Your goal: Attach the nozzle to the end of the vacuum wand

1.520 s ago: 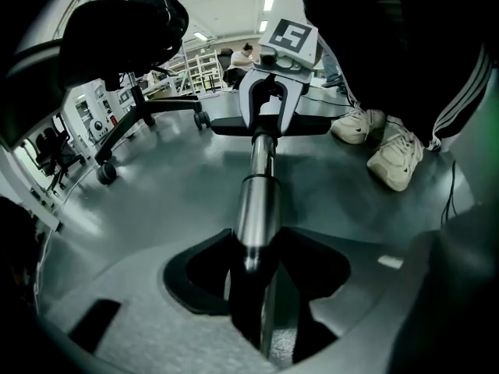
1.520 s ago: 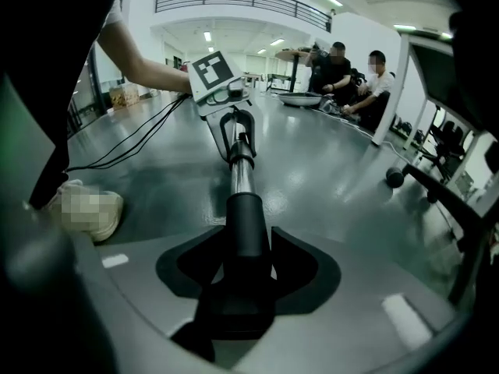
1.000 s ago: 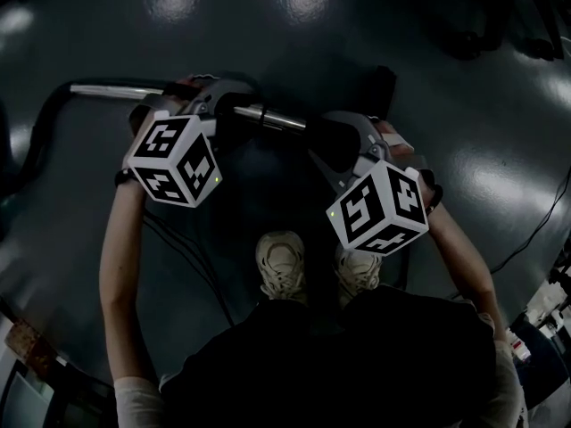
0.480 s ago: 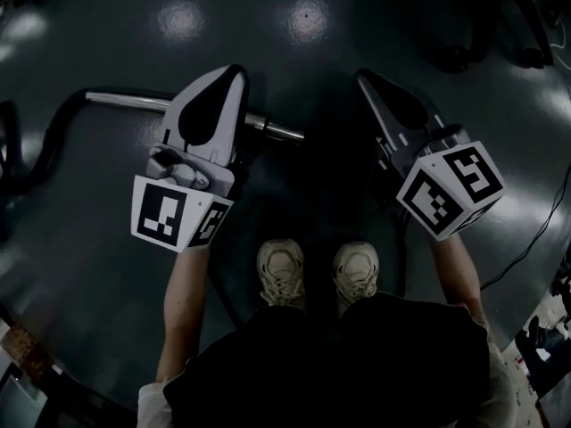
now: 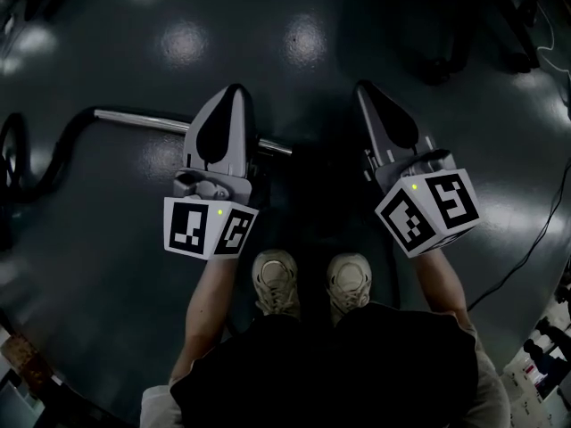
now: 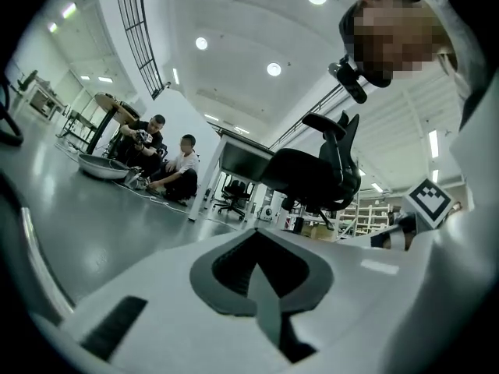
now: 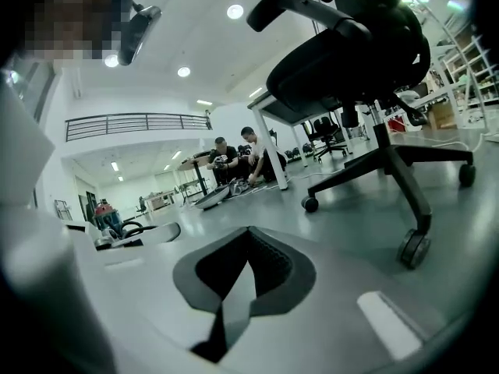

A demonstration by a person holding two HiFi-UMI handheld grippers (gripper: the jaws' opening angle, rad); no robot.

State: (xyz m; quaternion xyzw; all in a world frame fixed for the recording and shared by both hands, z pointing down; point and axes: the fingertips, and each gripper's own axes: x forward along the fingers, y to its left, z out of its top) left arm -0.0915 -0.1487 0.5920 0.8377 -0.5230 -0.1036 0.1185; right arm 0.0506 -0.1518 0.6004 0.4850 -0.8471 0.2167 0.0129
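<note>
The vacuum wand (image 5: pixel 134 119), a shiny metal tube, lies on the dark floor and joins a black hose (image 5: pixel 36 163) at the left. Its free end (image 5: pixel 275 147) pokes out to the right of my left gripper (image 5: pixel 234 92). Past that end the floor is in deep shadow, and I cannot make out the nozzle. Both grippers are held up above the floor and point forward. The left gripper (image 6: pixel 256 238) is shut with nothing between its jaws. The right gripper (image 5: pixel 364 87) (image 7: pixel 248 232) is shut and empty too, and stands apart to the wand's right.
A black office chair (image 7: pixel 366 53) (image 6: pixel 316 170) stands close ahead on castors. People (image 6: pixel 168 170) (image 7: pixel 238 158) sit on the floor by a desk farther off. The person's shoes (image 5: pixel 277 279) are below the grippers. A cable (image 5: pixel 535 230) runs across the floor at the right.
Both grippers have come up from the wand on the floor, rolled over to point forward and closed empty. The wand stays on the floor.
</note>
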